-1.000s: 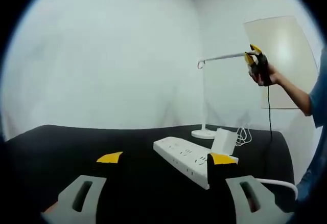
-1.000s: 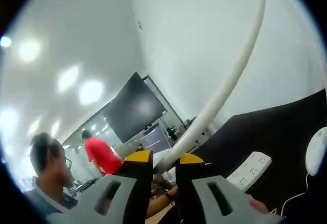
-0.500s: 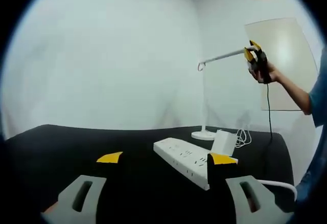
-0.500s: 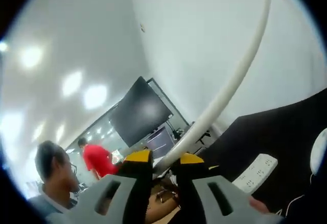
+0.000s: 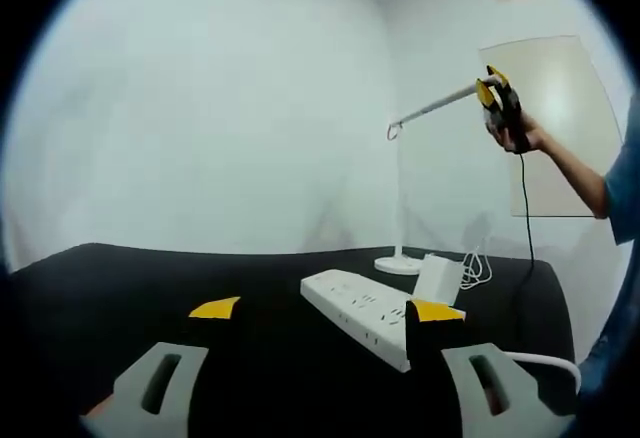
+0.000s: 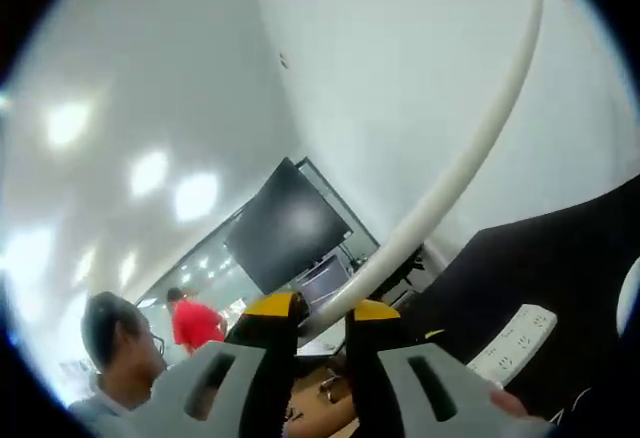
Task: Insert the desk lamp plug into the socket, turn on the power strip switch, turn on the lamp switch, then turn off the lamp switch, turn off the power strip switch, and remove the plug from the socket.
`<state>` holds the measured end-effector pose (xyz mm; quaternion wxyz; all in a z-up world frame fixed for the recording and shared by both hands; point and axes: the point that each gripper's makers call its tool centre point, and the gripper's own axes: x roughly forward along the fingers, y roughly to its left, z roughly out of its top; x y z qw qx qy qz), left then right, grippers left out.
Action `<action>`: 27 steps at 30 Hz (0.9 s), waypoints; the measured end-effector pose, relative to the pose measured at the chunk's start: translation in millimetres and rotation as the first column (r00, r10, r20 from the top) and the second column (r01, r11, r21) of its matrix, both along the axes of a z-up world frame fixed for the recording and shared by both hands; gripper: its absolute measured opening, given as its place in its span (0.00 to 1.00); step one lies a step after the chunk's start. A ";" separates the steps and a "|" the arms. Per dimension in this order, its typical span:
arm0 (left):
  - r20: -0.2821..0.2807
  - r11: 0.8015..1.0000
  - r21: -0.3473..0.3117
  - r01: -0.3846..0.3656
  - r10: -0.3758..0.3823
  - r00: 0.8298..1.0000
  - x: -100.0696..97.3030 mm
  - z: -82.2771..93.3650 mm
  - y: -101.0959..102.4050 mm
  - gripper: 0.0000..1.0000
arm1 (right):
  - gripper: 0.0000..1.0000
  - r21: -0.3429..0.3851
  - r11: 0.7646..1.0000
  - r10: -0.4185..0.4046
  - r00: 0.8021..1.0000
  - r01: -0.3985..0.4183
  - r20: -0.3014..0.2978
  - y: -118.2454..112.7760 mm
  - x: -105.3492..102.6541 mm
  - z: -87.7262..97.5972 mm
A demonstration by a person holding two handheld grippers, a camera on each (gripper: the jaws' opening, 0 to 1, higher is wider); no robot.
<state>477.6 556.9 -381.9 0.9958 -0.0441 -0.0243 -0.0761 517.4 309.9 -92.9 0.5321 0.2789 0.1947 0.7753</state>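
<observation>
Black matte table point(image 5: 150, 278) carries the long white plastic power strip point(image 5: 362, 310), with a boxy white plug point(image 5: 437, 276) seated in it near the round lamp base point(image 5: 398, 261). Insertion looks done; lamp-switch stage is likely under way, strip shut-off and unplugging left. Thin white tubular lamp arm point(image 6: 450, 173) is clamped in the right gripper point(image 6: 322, 310). Left gripper point(image 5: 325, 310) hovers, jaws apart, holding nothing.
</observation>
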 end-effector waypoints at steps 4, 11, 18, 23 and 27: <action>0.000 1.000 0.002 0.002 -0.002 1.000 0.0 0.1 -1.7 0.62 | 0.20 -0.008 1.000 0.004 1.000 -0.004 -0.012 1.3 -1.9 1.3; -0.005 1.000 0.006 0.005 -0.005 1.000 0.5 -0.8 -1.7 0.62 | 0.20 -0.002 1.000 0.005 1.000 -0.005 -0.030 4.3 -14.2 6.1; -0.011 1.000 0.008 0.006 -0.006 1.000 -0.4 -0.8 -4.2 0.62 | 0.21 -0.001 1.000 0.011 0.999 -0.011 -0.038 8.9 -28.6 12.9; -0.018 1.000 0.011 0.004 -0.004 1.000 2.1 -2.2 1.0 0.62 | 0.21 -0.013 1.000 0.022 0.999 -0.022 -0.046 9.9 -33.5 13.5; -0.015 1.000 0.011 0.001 -0.001 1.000 9.7 0.3 12.3 0.62 | 0.21 -0.014 1.000 0.023 0.998 -0.024 -0.057 9.1 -27.9 20.3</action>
